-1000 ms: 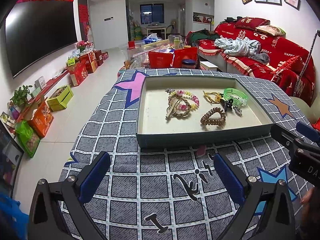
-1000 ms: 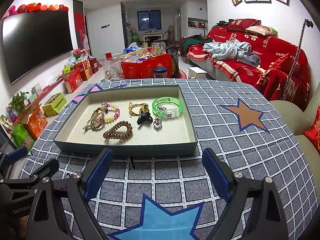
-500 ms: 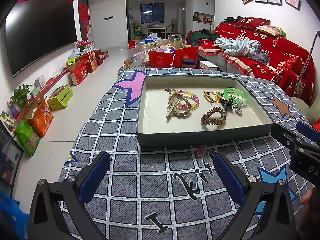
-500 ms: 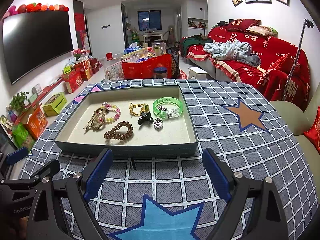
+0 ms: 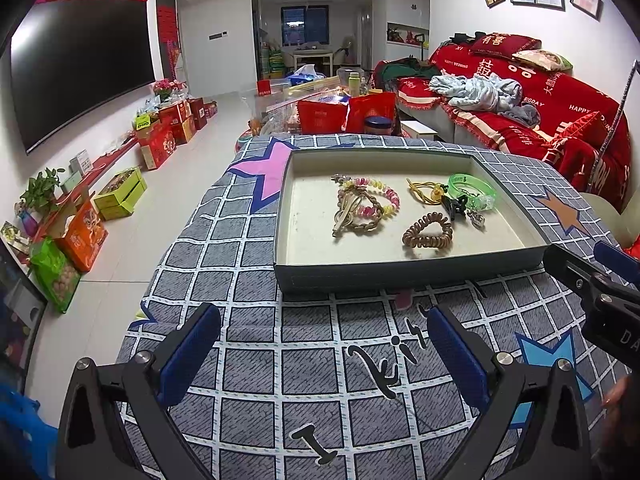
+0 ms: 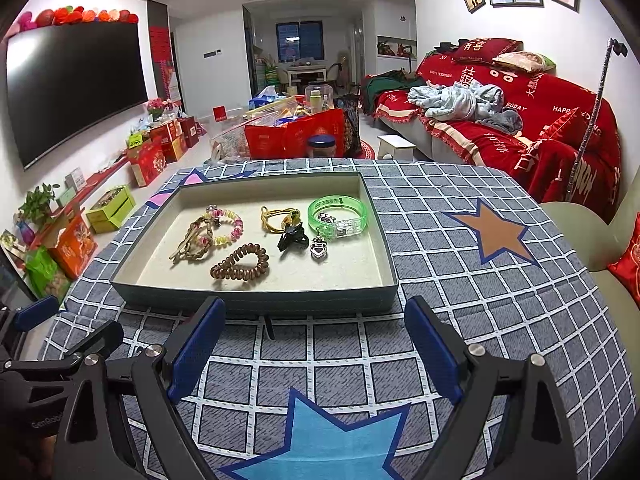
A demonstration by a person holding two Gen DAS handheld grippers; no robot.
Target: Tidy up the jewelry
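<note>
— On the bench [image 6: 500, 304], under a grey checked cloth with coloured stars, what sits ahead of both tools?

— A shallow grey tray [image 6: 256, 304], its long axis running left to right across both views. Jewelry lies loose on its pale floor.

— How are the pieces laid out?

— At left, a pastel beaded bracelet [image 6: 231, 229] overlaps a braided tan cord [image 6: 192, 240]; the cord's long axis slants from near-left to far-right in the right wrist view. A brown coil hair tie [image 6: 240, 267], stretched sideways, lies nearest the front wall. A yellow cord loop [image 6: 274, 219] sits mid-tray, touching a black claw clip [image 6: 292, 239]. A small heart charm [image 6: 319, 249] rests just beside the clip. A green bangle [image 6: 338, 216] lies flat at far right.

— And the tools?

— The left tool [image 5: 324, 344] hovers over the cloth short of the tray's front wall, blue pads spread wide, gripping nothing. The right tool [image 6: 314, 336] does likewise, jaws apart and empty, aimed at the tray's front-right stretch. Each tool's black frame shows at the edge of the other's view.
</note>
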